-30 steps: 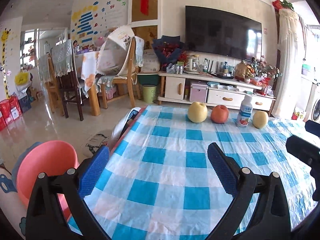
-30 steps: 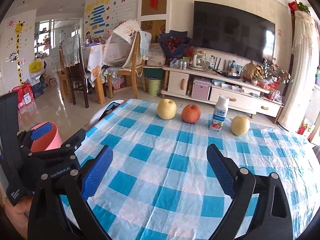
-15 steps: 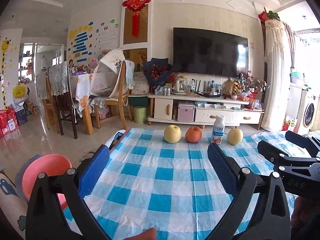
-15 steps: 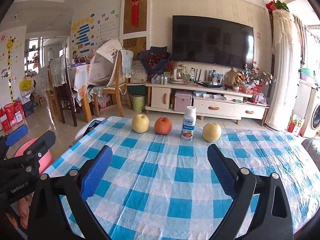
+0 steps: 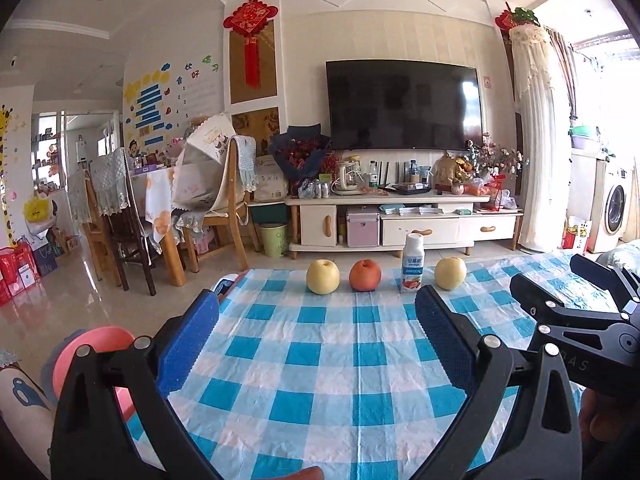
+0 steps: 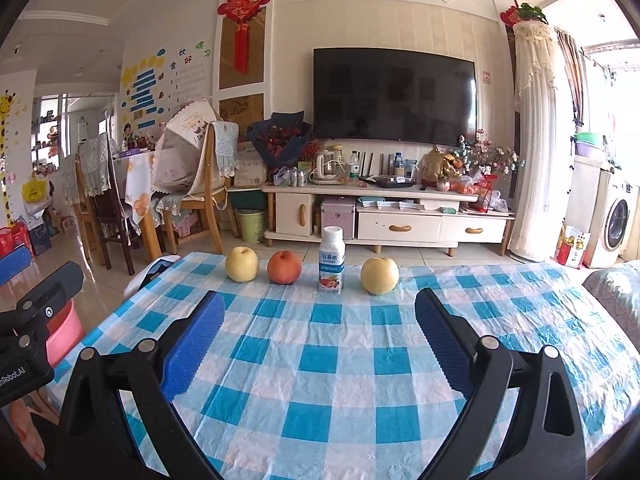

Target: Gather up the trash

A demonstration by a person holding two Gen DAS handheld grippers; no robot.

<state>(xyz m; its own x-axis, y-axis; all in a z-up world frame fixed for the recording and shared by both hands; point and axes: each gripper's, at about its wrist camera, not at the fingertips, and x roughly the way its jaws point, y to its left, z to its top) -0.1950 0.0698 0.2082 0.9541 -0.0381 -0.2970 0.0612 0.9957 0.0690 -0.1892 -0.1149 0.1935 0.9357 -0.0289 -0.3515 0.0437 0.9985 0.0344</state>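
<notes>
Both grippers (image 5: 316,344) (image 6: 318,344) short of bottle (image 6: 331,260) (upright)

checked tablecloth (image 6: 340,364) | two yellow pears (image 6: 241,263) (image 6: 379,275) | red apple (image 6: 284,267) | wall TV (image 6: 394,96)

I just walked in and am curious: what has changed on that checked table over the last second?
Only the hand-held tools moved: left gripper and right gripper tipped up to level and stayed open, empty. The white drink bottle, two yellow pears and red-orange apple kept their row.
</notes>
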